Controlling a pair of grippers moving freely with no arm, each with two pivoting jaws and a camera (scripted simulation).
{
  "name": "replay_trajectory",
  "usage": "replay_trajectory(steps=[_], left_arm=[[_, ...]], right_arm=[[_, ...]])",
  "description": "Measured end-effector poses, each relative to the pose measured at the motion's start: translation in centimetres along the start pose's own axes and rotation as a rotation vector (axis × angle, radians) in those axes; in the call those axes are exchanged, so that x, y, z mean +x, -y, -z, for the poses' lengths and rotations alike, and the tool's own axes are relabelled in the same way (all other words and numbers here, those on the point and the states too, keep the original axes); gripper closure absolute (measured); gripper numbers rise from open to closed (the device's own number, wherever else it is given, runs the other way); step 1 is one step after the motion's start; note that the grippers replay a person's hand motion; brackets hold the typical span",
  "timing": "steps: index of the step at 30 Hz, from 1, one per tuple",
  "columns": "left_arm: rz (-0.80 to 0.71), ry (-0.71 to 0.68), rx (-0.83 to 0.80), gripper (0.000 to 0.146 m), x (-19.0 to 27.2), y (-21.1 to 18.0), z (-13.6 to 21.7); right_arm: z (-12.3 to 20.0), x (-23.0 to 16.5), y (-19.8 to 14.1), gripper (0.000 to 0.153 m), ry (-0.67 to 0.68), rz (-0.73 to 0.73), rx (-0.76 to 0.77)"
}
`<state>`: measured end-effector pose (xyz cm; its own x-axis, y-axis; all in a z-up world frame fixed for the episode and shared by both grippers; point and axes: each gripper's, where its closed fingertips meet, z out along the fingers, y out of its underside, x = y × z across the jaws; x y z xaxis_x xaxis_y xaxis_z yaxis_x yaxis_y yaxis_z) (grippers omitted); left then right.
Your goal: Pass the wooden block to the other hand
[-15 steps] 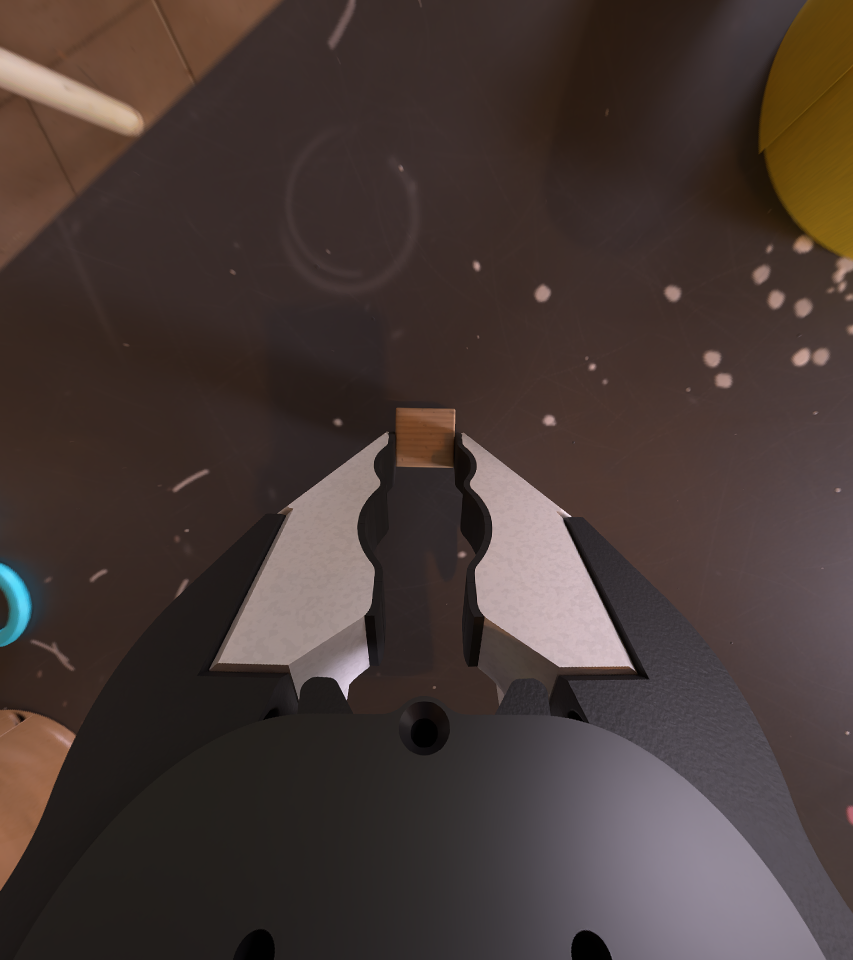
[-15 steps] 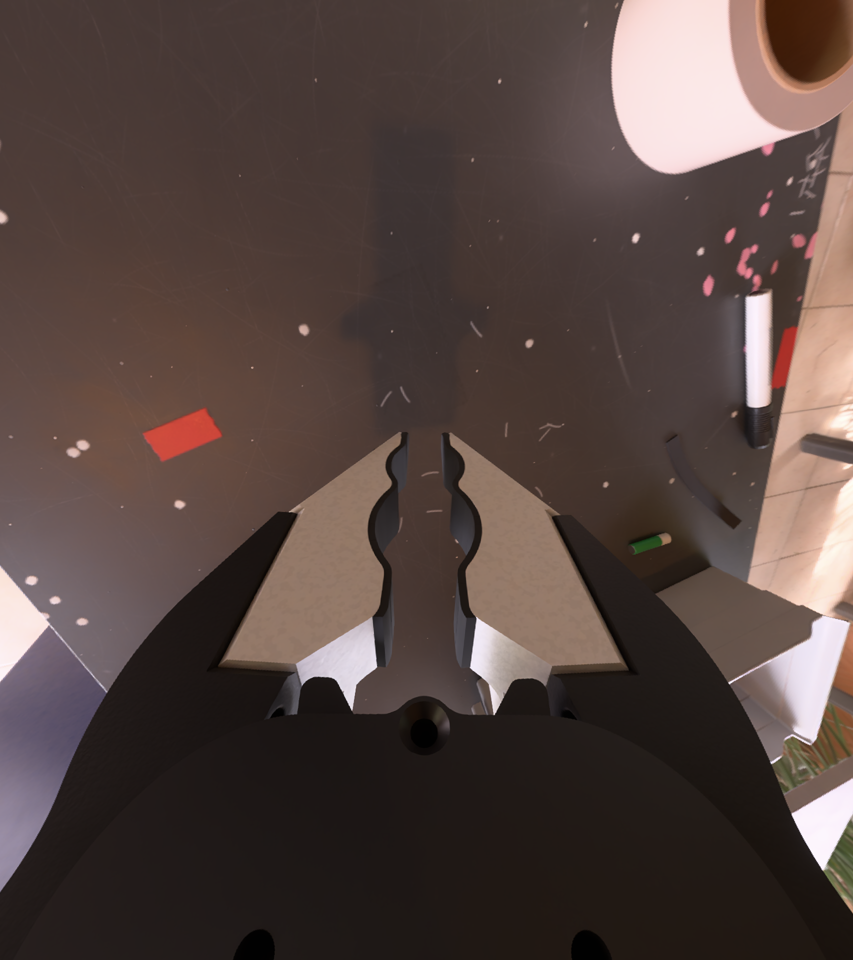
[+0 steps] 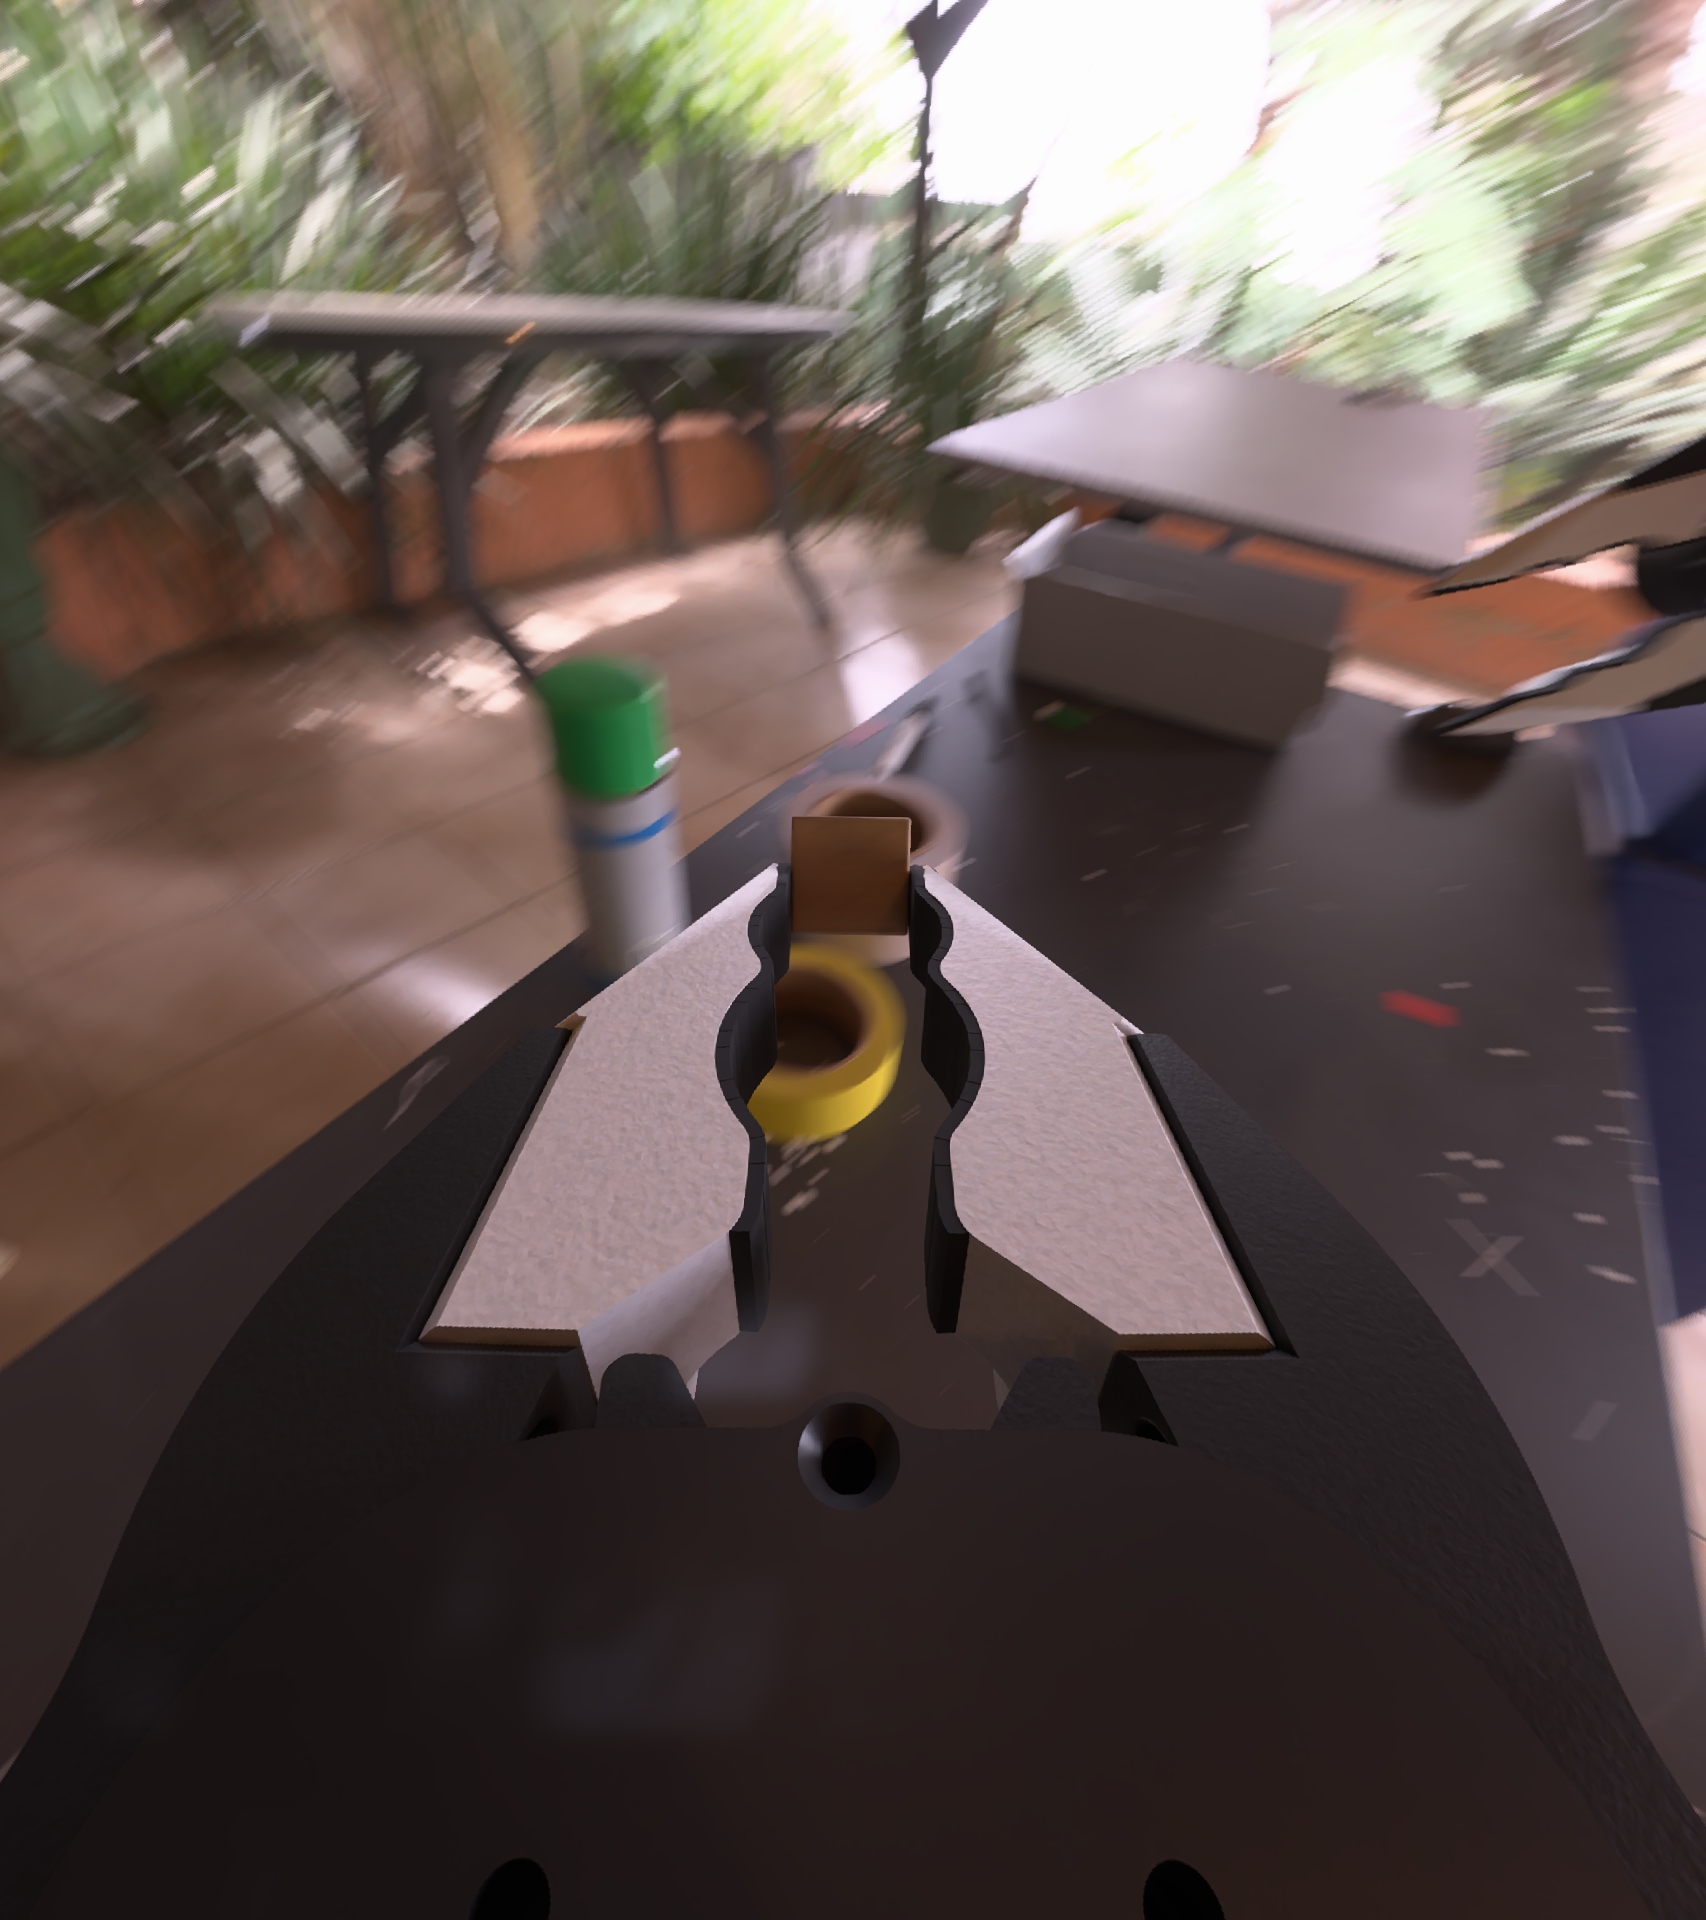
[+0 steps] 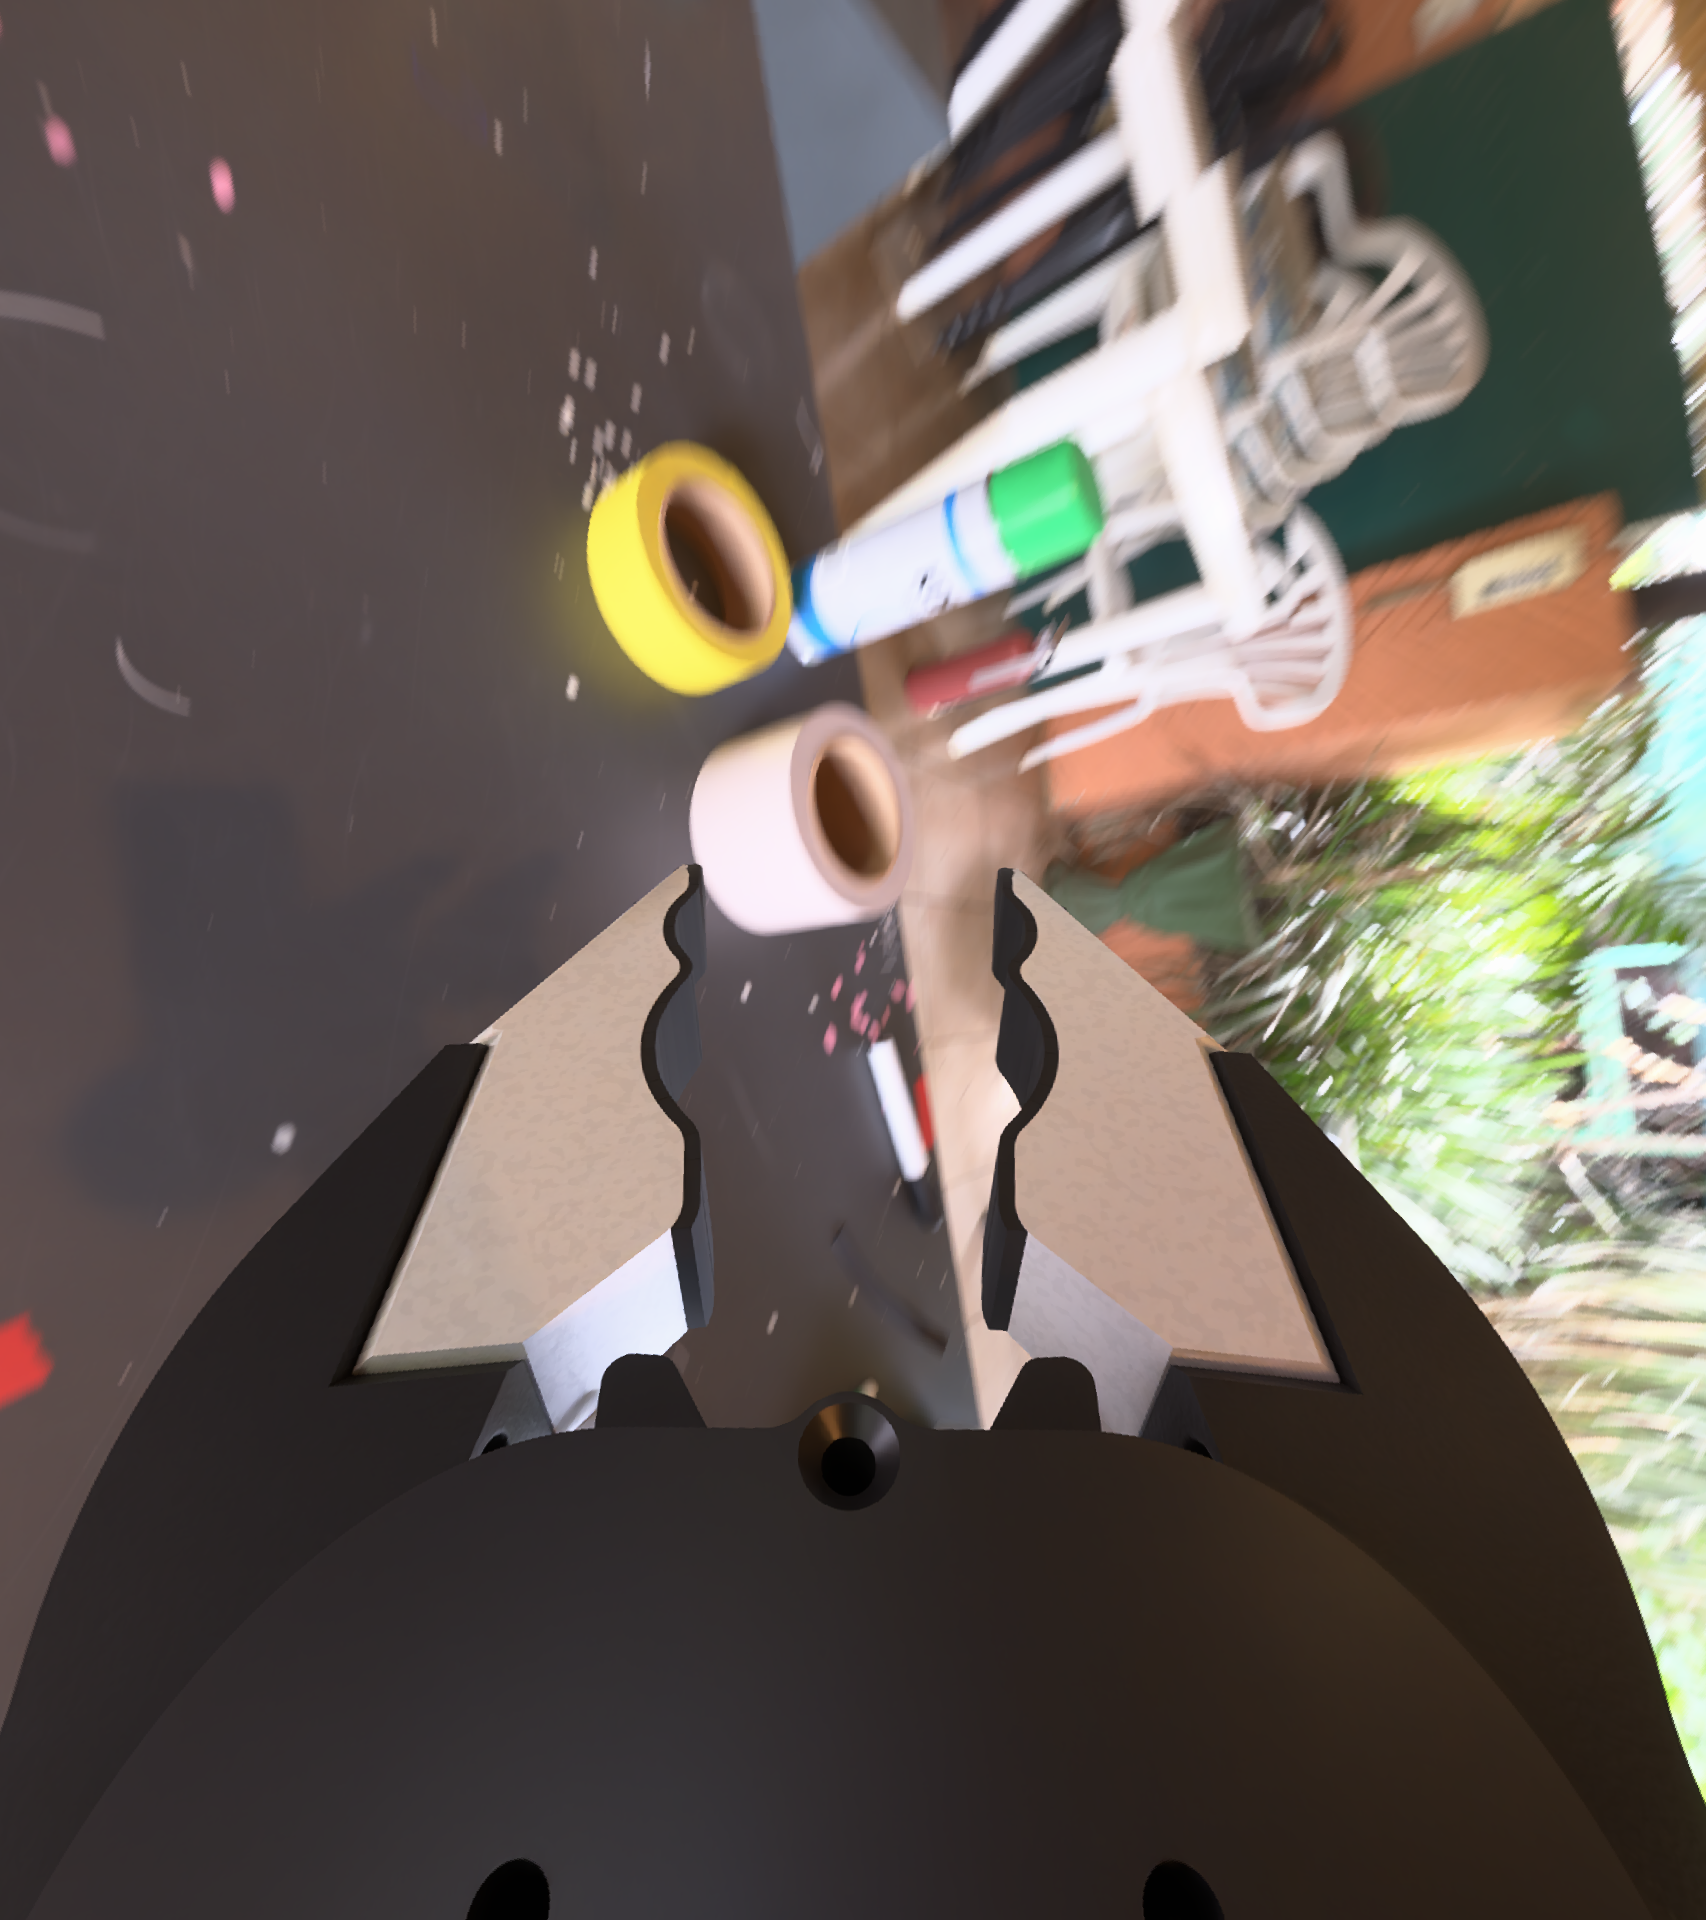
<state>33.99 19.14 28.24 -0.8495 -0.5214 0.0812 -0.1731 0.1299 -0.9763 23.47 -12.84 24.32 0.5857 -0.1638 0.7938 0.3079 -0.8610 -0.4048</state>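
Note:
My left gripper [image 3: 849, 883] is shut on the small wooden block [image 3: 849, 875], which sticks out between the fingertips, held up above the dark table [image 3: 1296, 1039]. My right gripper [image 4: 847, 883] is open and empty, rolled on its side above the table [image 4: 309, 520]. It also shows in the left wrist view [image 3: 1431, 655] at the far right, blurred, jaws apart, well away from the block. The block does not show in the right wrist view.
A yellow tape roll [image 3: 828, 1049] [image 4: 688, 566], a white tape roll [image 4: 802, 821] [image 3: 880, 821] and a green-capped spray can [image 3: 615, 810] [image 4: 942, 551] stand near the table's edge. A grey box [image 3: 1176, 634] sits at the far end. A marker [image 4: 901, 1122] lies near the edge.
Both grippers have swung up from looking down at the table to looking across it. The right gripper has opened. The left still holds the block.

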Motion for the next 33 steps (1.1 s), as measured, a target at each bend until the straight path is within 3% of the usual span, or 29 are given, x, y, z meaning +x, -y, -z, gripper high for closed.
replay_trajectory(steps=[8,15,19,26,30,33], left_arm=[[-0.025,-0.601,0.296,0.124,15.5,4.2,-3.7],[0.134,-0.907,0.308,0.124,23.2,1.7,-8.3],[0.170,-0.951,0.283,0.124,24.6,0.4,-9.6],[0.208,-0.995,0.239,0.124,25.7,-0.7,-10.5],[0.221,-1.020,0.229,0.124,26.0,-1.0,-10.5],[0.245,-1.054,0.227,0.124,26.3,-0.9,-10.4]], right_arm=[[0.2,-0.7,9.8,0.084,-0.271,0.070,0.430],[1.0,-1.7,12.4,0.083,-0.403,0.126,0.563],[0.9,-1.7,12.1,0.085,-0.386,0.128,0.559],[0.4,-2.4,12.1,0.108,-0.390,0.196,0.528],[0.4,-2.7,12.1,0.131,-0.382,0.215,0.521],[0.6,-2.7,12.1,0.131,-0.363,0.219,0.510]])
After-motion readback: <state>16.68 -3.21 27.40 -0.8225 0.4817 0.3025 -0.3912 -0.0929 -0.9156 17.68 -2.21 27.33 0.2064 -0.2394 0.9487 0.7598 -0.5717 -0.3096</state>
